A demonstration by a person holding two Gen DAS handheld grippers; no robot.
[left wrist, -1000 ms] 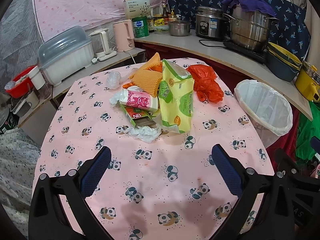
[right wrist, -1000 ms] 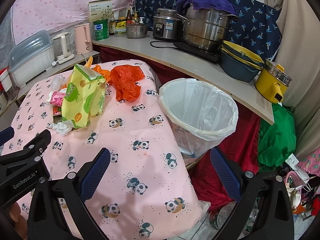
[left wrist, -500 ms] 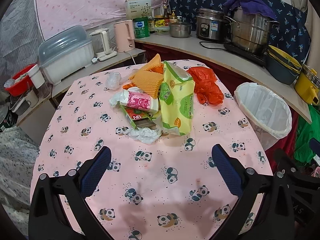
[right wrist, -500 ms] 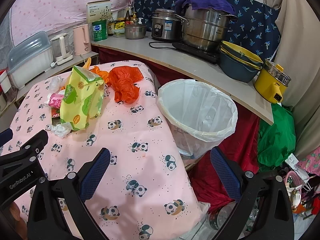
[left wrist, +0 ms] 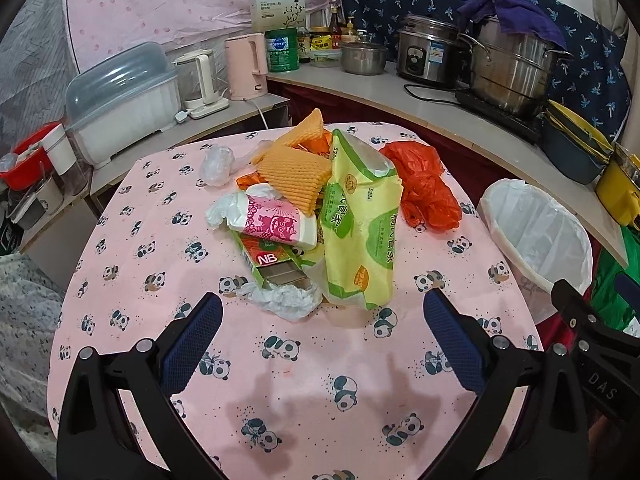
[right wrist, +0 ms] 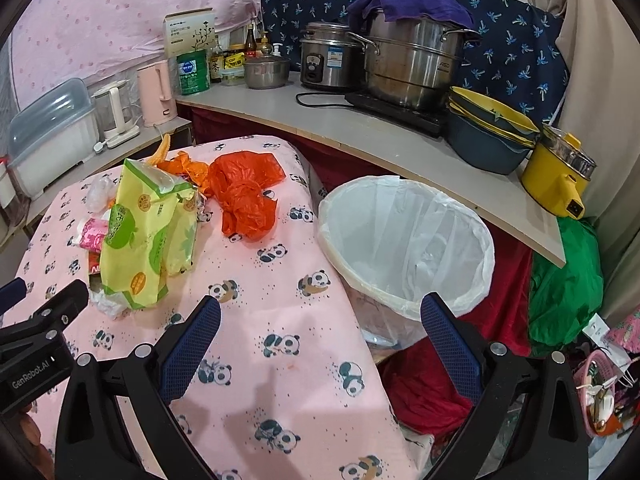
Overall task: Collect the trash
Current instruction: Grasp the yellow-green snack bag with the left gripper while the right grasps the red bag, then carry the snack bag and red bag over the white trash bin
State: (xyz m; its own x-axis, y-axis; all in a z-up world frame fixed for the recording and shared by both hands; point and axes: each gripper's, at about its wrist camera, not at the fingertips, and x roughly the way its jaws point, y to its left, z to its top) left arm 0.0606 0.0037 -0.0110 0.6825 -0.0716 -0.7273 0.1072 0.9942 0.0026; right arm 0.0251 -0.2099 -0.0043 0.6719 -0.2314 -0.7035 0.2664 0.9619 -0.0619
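Panda-print cloth covers the tabletop [left wrist: 132, 280], where the trash pile sits mid-surface; the lined bin [right wrist: 404, 248] stands just beside its right edge. Both the left gripper [left wrist: 322, 332] and right gripper [right wrist: 320, 332] hover empty, fingers spread wide. Best to start with the yellow-green wrapper [left wrist: 360, 232] on top, then the crumpled tissue [left wrist: 288, 300].

I look over a bench [left wrist: 280, 392] draped in pink cloth printed with pandas. Behind it a pale counter [right wrist: 360, 136] curves along the back, with dark red fabric hanging below its edge. The wall [left wrist: 180, 4] on the left is covered in pink dotted fabric; to the right a navy cloth [right wrist: 516, 52] with small blue leaf prints backs the counter. A beige curtain [right wrist: 596, 92] hangs at the far right. The light is soft and even.
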